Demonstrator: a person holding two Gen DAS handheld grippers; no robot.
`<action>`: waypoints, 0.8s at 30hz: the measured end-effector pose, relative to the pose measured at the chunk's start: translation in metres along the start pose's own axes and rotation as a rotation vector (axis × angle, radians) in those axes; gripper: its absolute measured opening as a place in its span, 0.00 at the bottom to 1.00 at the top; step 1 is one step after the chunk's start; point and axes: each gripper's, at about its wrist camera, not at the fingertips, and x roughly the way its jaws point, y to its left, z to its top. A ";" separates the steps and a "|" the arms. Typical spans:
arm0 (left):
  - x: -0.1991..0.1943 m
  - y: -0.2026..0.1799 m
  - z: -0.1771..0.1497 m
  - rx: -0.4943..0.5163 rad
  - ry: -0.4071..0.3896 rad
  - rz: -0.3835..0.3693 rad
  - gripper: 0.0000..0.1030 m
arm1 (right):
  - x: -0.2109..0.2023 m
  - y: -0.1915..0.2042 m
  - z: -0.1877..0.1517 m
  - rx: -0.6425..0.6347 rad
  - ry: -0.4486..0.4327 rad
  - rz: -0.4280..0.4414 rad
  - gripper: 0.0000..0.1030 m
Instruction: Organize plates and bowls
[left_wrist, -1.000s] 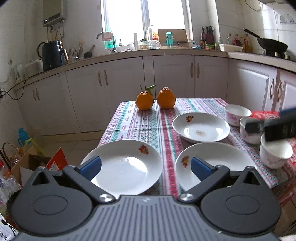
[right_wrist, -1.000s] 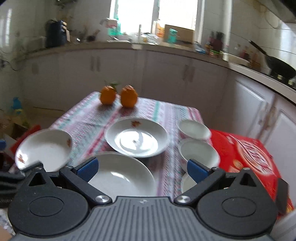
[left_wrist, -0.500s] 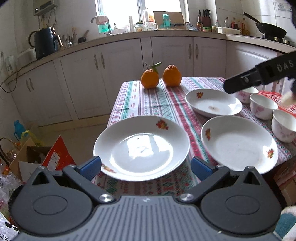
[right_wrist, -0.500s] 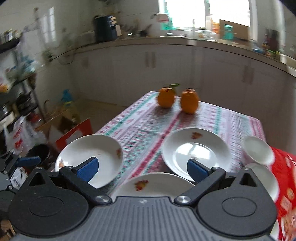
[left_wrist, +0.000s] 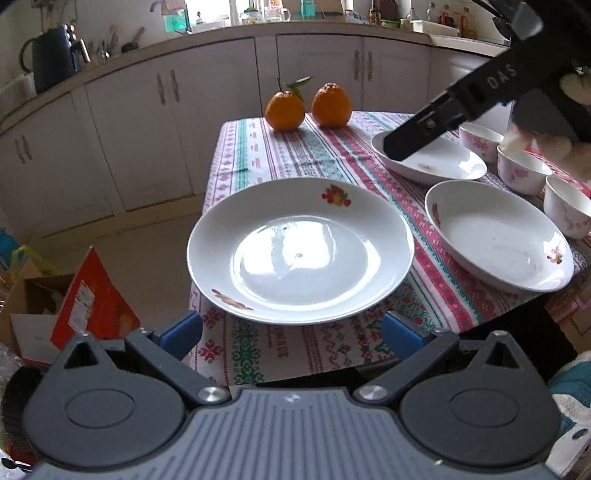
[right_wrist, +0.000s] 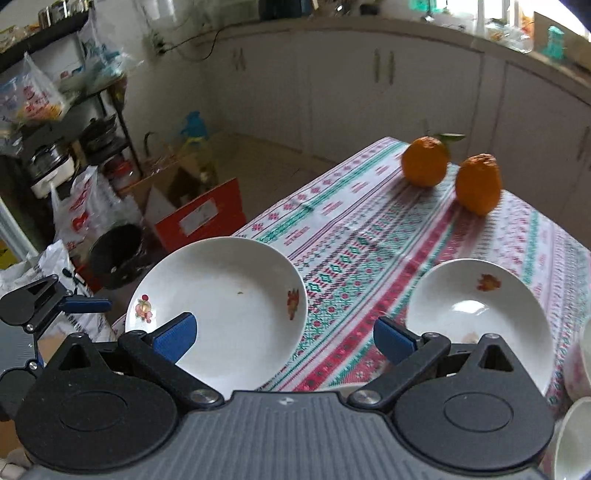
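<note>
Three white plates with fruit prints lie on the striped tablecloth. The near-left plate (left_wrist: 299, 251) is just ahead of my open, empty left gripper (left_wrist: 291, 334); it also shows in the right wrist view (right_wrist: 221, 306). A second plate (left_wrist: 498, 245) lies to its right and a third plate (left_wrist: 432, 162) behind that. Three small white bowls (left_wrist: 522, 173) stand in a row at the right edge. My right gripper (right_wrist: 282, 338) is open and empty, above the table between the near-left plate and the far plate (right_wrist: 476, 317). The right gripper's arm (left_wrist: 461, 107) reaches over the far plate.
Two oranges (left_wrist: 308, 105) sit at the table's far end. The table's left edge (left_wrist: 207, 236) drops to the floor, where a red box (left_wrist: 88, 299) and bags lie. White cabinets (left_wrist: 221, 110) stand behind. A shelf rack (right_wrist: 55, 122) stands at the left.
My left gripper has moved closer to the near-left plate and lower. My right gripper has swung left over the table, now facing the near-left plate and the floor clutter.
</note>
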 end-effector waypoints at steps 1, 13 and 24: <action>0.002 0.002 0.001 0.000 0.007 -0.005 0.99 | 0.004 -0.002 0.002 -0.001 0.013 0.014 1.00; 0.023 0.018 0.000 -0.024 0.045 -0.070 0.99 | 0.067 -0.022 0.032 0.014 0.165 0.135 0.87; 0.036 0.021 0.003 -0.017 0.037 -0.113 0.99 | 0.106 -0.029 0.043 0.011 0.238 0.220 0.65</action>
